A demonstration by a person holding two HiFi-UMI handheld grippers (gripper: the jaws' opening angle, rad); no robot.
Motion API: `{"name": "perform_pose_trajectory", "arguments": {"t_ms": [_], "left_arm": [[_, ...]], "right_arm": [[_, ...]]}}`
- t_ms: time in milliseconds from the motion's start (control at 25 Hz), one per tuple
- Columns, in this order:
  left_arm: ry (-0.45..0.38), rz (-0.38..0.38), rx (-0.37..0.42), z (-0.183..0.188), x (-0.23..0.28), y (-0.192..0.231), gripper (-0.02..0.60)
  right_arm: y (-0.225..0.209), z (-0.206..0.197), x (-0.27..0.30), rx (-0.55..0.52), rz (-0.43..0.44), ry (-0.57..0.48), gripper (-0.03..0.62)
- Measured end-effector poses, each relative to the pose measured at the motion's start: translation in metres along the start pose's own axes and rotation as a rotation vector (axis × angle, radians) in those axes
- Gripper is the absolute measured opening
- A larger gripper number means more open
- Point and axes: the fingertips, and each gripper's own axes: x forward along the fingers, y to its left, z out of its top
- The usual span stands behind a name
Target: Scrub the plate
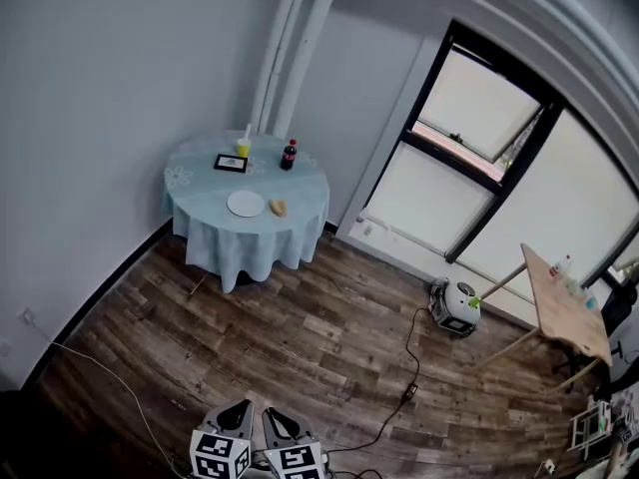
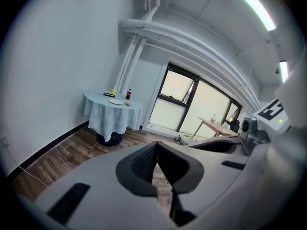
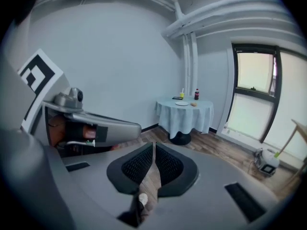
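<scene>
Firstly, round bench [image 1: 250,247] draped in pale blue cloth, against the far wall. Left tongs [image 2: 156,150] and right tongs [image 3: 153,152], both pressed together and empty, well apart from it. White plate [image 1: 246,204] on the bench, a tan lump [image 1: 279,208] just beside.

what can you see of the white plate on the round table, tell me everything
The plate is round and plain white, looks empty and lies flat on the pale blue tablecloth, toward its near side. A tan lump lies just right of it, seemingly apart; a black-framed card sits behind it. Only the tablecloth touches it. It is far across the room, so its material and any dirt cannot be made out.
</scene>
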Motion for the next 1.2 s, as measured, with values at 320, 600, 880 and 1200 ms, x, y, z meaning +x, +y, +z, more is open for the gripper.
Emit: {"name": "perform_pose_trajectory", "arguments": {"t_ms": [320,600,880,1200], "left_arm": [[-0.013,-0.011,0.074,0.035,0.039,0.029,0.008],[0.002,-0.083,0.120,0.072,0.068,0.056,0.009],[0.023,-0.097,0.123,0.075,0.078,0.080,0.009],[0.011,-0.059,0.126,0.092,0.085,0.102,0.008]], "right_arm": [[-0.030,0.034,0.043,0.092,-0.036,-0.014,0.035],[-0.049,0.064,0.073,0.108,-0.089,-0.053,0.035],[-0.035,0.083,0.095,0.173,-0.025,-0.122,0.035],[-0.043,0.090,0.115,0.221,-0.011,-0.113,0.035]]}}
